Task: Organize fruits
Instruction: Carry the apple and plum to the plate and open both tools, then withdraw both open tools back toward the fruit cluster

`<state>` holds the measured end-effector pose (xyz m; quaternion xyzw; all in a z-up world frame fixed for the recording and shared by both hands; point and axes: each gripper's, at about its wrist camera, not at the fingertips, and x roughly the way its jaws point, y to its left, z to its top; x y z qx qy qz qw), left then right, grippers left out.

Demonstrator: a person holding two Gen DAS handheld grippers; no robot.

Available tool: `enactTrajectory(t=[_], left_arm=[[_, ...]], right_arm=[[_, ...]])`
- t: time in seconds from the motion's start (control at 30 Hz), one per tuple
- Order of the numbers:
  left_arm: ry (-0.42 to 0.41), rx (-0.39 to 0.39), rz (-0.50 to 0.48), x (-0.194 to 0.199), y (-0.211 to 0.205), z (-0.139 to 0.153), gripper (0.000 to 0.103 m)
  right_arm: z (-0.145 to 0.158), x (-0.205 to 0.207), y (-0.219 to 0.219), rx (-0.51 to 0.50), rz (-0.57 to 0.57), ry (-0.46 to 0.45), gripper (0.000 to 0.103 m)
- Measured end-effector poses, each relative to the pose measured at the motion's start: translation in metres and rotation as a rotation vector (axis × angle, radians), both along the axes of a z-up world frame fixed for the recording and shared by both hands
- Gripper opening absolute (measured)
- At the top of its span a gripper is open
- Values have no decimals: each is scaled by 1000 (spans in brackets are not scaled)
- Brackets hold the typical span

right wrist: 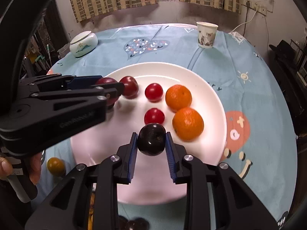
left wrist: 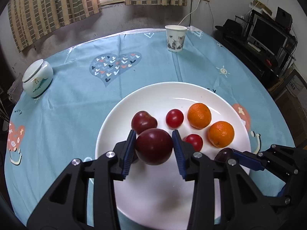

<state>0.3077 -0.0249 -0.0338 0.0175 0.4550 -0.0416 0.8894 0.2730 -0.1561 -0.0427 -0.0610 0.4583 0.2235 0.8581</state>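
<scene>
A white plate holds a dark red plum, two red cherry tomatoes and two oranges. My left gripper is shut on a dark red plum just above the plate, next to the other plum. My right gripper is shut on a dark grape over the plate's near part, below the tomatoes.
A paper cup stands at the far side of the blue tablecloth. A lidded white jar sits far left. A small yellow fruit lies left of the plate; dark fruits lie at the near edge.
</scene>
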Motion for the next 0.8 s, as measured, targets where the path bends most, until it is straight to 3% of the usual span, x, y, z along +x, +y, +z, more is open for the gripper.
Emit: enactTrajectory(t=[0.03, 0.07, 0.1, 0.2, 0.27, 0.43, 0.47, 0.53, 0.8], left_arm=[[-6, 3, 9, 4, 0, 1, 46], [-18, 7, 21, 6, 2, 4, 50], [-30, 9, 28, 6, 3, 8, 55], [-76, 6, 36, -4, 10, 27, 57], [-103, 6, 54, -16, 19, 40, 66], [-137, -44, 59, -51, 34, 63, 67], [-137, -49, 58, -57, 35, 65, 68], [-137, -58, 55, -70, 38, 70, 79], [-156, -34, 44, -148, 43, 61, 91]], right_arm=[[-1, 2, 2, -18, -2, -3, 34], [-3, 3, 4, -47, -16, -16, 50], [-2, 3, 4, -59, -25, -37, 57], [6, -5, 2, -64, -13, -65, 57], [15, -12, -2, -58, -18, -77, 58], [32, -27, -8, -32, -34, -70, 58], [34, -31, -8, -25, -33, -64, 58], [37, -39, -5, -27, -29, -60, 58], [44, -107, -11, -1, -3, -28, 60]])
